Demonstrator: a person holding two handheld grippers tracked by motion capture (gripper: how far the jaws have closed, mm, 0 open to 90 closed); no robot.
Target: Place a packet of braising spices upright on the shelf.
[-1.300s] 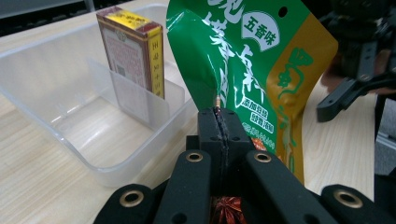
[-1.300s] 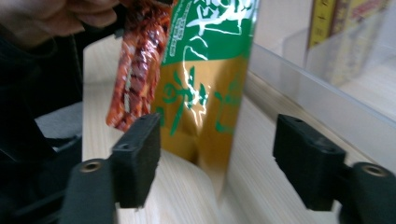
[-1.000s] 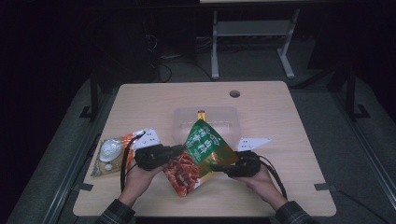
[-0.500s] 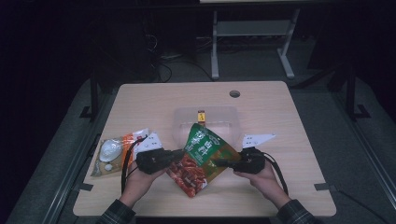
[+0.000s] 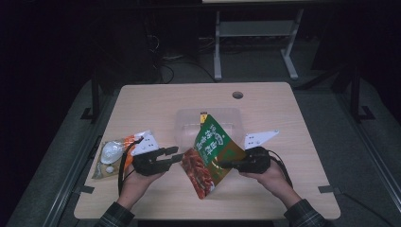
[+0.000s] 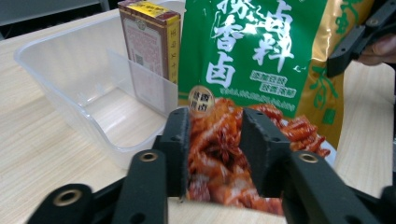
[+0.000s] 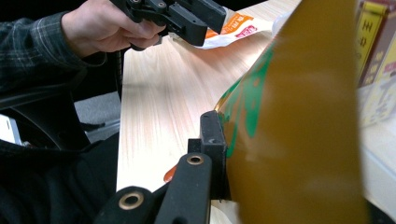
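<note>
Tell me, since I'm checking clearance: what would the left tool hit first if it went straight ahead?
Probably the seasoning pouch: it hangs right ahead of the left tool, whose jaws have just been opening, apparently off it.

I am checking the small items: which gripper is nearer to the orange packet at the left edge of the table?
Left. The left gripper is just right of the orange packet; the right gripper is farther right, clamped on the green seasoning bag.
</note>
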